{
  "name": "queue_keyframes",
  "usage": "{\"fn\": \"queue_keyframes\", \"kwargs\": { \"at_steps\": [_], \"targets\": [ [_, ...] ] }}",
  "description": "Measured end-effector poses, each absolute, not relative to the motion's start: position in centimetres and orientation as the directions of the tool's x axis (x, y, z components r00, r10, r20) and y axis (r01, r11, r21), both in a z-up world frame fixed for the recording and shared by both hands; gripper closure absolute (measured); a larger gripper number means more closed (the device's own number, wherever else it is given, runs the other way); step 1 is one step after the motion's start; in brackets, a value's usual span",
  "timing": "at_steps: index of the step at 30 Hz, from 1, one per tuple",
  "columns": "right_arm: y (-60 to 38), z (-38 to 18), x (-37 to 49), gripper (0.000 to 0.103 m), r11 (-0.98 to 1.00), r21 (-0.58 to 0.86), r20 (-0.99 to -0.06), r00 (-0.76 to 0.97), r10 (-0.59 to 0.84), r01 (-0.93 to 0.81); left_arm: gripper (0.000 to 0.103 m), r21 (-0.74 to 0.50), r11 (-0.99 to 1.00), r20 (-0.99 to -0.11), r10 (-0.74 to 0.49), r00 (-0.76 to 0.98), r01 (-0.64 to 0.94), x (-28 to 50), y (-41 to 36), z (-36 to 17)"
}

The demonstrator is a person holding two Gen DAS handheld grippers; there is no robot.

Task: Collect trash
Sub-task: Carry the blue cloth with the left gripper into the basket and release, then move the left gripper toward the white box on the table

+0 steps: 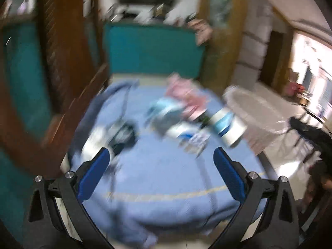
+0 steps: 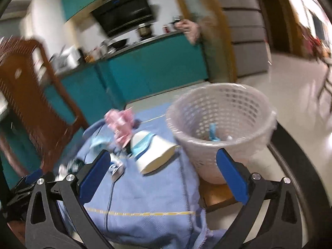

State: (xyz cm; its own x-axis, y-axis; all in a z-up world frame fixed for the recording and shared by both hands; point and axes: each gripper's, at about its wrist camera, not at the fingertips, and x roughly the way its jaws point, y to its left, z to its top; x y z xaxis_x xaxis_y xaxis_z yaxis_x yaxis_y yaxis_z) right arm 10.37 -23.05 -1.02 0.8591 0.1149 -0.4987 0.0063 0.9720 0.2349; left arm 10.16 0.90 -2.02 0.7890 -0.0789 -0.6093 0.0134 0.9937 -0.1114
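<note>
Trash lies scattered on a light blue cloth (image 1: 161,172) (image 2: 145,197). A white and blue paper cup (image 1: 227,124) (image 2: 152,149) lies on its side. Behind it sit a crumpled pink wrapper (image 1: 186,97) (image 2: 121,124) and a blue and white packet (image 1: 166,114). A dark crumpled wrapper (image 1: 122,132) lies at the left. A pale lattice basket (image 2: 222,124) (image 1: 247,108) stands at the right with a blue scrap inside. My left gripper (image 1: 161,162) is open above the cloth, nothing between its pads. My right gripper (image 2: 161,166) is open too, the cup just beyond it.
A wooden chair (image 2: 27,95) (image 1: 60,62) stands at the left of the cloth. Teal kitchen cabinets (image 2: 153,66) (image 1: 153,49) run behind. A dark object (image 1: 311,137) sits on the pale tiled floor (image 2: 294,87) at the right. Both views are blurred by motion.
</note>
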Motion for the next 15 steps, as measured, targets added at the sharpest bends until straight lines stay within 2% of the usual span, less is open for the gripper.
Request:
{"fn": "queue_keyframes", "kwargs": {
  "at_steps": [2,6,15],
  "targets": [
    [-21.9,-0.9,10.1,0.004,0.980,0.198,-0.497,0.859,0.125,-0.028,0.003,-0.125,0.992,-0.626,-0.063,0.777,-0.021,10.0,2.3,-2.4],
    [-20.6,-1.0,9.9,0.004,0.985,0.162,-0.502,0.853,0.140,-0.066,0.003,-0.092,0.996,-0.605,-0.043,0.795,-0.017,9.7,2.3,-2.1],
    [-20.6,-1.2,10.1,0.004,0.985,0.157,-0.514,0.846,0.138,-0.065,0.003,-0.054,0.998,-0.618,-0.052,0.785,0.023,9.4,1.4,-1.9]
  ]
}}
